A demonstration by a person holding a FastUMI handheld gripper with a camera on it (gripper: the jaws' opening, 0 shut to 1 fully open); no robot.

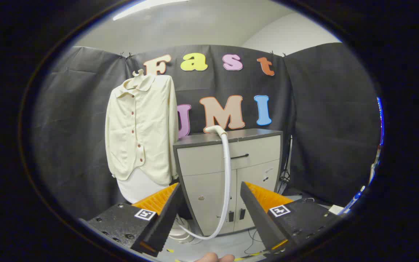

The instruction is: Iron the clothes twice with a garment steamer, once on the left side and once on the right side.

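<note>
So we've got the gripper (209, 214) spread wide, holding nothing; steamer hose (227, 171) and shirt (140, 131) sit beyond the fingers.

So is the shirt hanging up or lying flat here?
Hanging: the shirt hangs buttoned on a hanger against the booth wall, beyond the open gripper.

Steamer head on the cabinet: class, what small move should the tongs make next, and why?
Probably forward and up toward the steamer head. It lies on the cabinet top, beyond the tongs, which are open and hold nothing. Its hose hangs down the cabinet front, and the shirt hangs to the cabinet's left, not yet steamed.
</note>
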